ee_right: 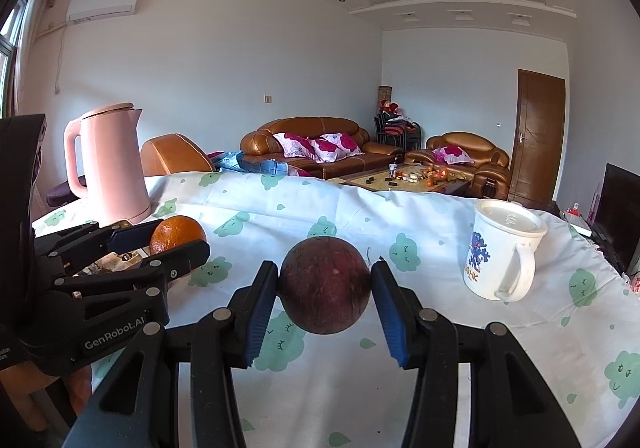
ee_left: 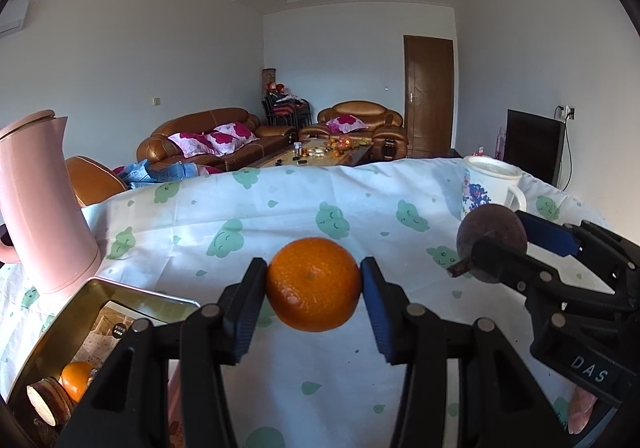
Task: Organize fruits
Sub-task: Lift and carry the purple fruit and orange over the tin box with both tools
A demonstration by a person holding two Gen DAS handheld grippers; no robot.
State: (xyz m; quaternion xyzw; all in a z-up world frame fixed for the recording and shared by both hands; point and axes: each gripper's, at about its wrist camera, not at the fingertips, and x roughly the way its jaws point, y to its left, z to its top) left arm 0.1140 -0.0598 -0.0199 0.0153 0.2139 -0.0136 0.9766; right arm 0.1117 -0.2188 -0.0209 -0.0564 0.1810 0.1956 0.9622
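Both wrist views look closely along their fingers [ee_left: 376, 312] across the shared tablecloth [ee_right: 360, 207] toward the sofas [ee_left: 208, 135].

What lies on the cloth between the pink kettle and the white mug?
In the right wrist view, only bare cloud-print cloth lies between the tall pink kettle and the lidded white mug.

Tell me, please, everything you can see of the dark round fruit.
The dark round fruit is maroon-brown, with a matte, faintly speckled skin and a short stem stub on one side. The right gripper holds it clear above the patterned tablecloth, blue pads pressing on both flanks. Nothing else touches it.
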